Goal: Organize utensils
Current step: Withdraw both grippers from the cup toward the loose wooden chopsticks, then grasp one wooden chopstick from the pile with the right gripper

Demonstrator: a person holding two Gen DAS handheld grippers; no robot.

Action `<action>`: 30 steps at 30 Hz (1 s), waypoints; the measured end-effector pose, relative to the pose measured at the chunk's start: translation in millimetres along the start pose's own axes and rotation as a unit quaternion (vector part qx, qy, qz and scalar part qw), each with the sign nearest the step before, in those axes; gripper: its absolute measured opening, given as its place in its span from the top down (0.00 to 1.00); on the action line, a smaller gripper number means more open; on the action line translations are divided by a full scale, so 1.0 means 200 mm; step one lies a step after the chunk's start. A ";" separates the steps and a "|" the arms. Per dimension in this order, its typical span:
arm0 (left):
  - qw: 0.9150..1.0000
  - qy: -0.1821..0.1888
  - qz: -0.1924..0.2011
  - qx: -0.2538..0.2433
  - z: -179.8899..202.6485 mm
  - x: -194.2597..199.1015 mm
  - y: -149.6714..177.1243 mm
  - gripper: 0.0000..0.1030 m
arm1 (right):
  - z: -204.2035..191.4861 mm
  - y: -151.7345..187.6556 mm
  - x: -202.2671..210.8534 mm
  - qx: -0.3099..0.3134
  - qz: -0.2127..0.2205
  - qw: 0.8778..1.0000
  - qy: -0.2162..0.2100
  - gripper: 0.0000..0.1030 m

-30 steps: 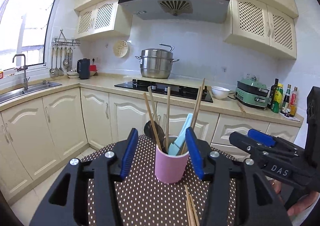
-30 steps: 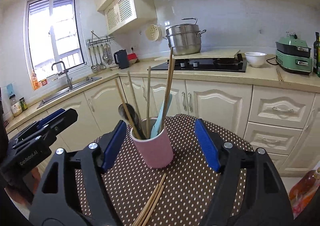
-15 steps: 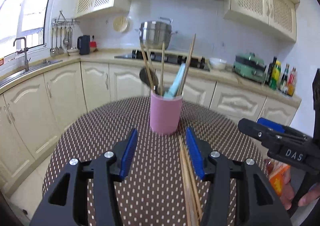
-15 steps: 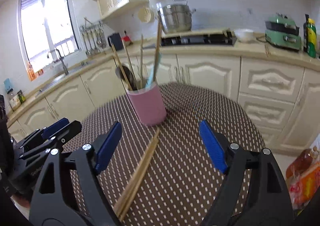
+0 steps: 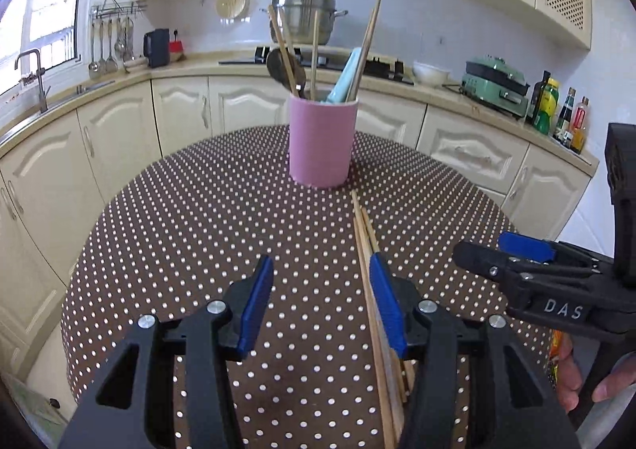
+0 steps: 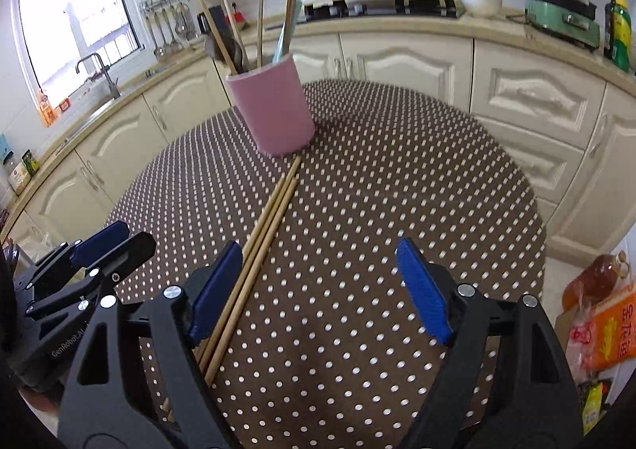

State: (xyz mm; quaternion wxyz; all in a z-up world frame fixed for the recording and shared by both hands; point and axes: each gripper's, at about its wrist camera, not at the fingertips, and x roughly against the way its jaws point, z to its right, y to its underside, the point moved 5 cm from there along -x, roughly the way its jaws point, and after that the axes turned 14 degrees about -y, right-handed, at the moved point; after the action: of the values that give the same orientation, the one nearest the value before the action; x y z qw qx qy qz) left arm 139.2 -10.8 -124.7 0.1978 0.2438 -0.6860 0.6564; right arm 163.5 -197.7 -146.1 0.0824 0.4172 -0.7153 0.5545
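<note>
From the left wrist, the left tool [image 5: 321, 304] hangs over the dotted tabletop [image 5: 190, 218] with its blue pads apart and nothing between them. The pink cup [image 5: 321, 142] stands upright farther along the tabletop, holding chopsticks, a dark spoon and a pale blue utensil. A bundle of loose chopsticks [image 5: 367, 250] lies flat, its far tips just short of the cup's base, and it runs back close beside the inner face of the tool's right-hand pad. The right tool [image 5: 512, 250] shows to the right of the cup, held in a hand [image 5: 576, 377]. From the right wrist, the right tool [image 6: 320, 284] has its pads wide apart, empty. The chopsticks [image 6: 270, 218] run from near the cup [image 6: 274, 111] back alongside the left-hand pad. The left tool [image 6: 101, 246] sits to the left of the cup.
</note>
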 end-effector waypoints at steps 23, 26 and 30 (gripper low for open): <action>0.998 0.022 -0.045 0.035 -0.11 -0.16 0.08 0.48 | -0.03 -0.01 -0.31 -0.009 -0.069 0.996 0.054 0.23; 0.998 0.024 -0.047 0.030 -0.10 -0.17 0.08 0.48 | -0.03 -0.02 -0.34 0.000 -0.080 0.995 0.064 0.23; 0.998 0.026 -0.048 0.025 -0.09 -0.18 0.07 0.48 | -0.05 -0.05 -0.40 0.012 -0.091 0.993 0.074 0.23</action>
State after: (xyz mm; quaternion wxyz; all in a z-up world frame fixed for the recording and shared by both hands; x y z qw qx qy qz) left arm 157.7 11.1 -156.1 0.2408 0.2647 -0.6515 0.6690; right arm 218.4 -149.3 -181.0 0.1805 0.4394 -0.6591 0.5830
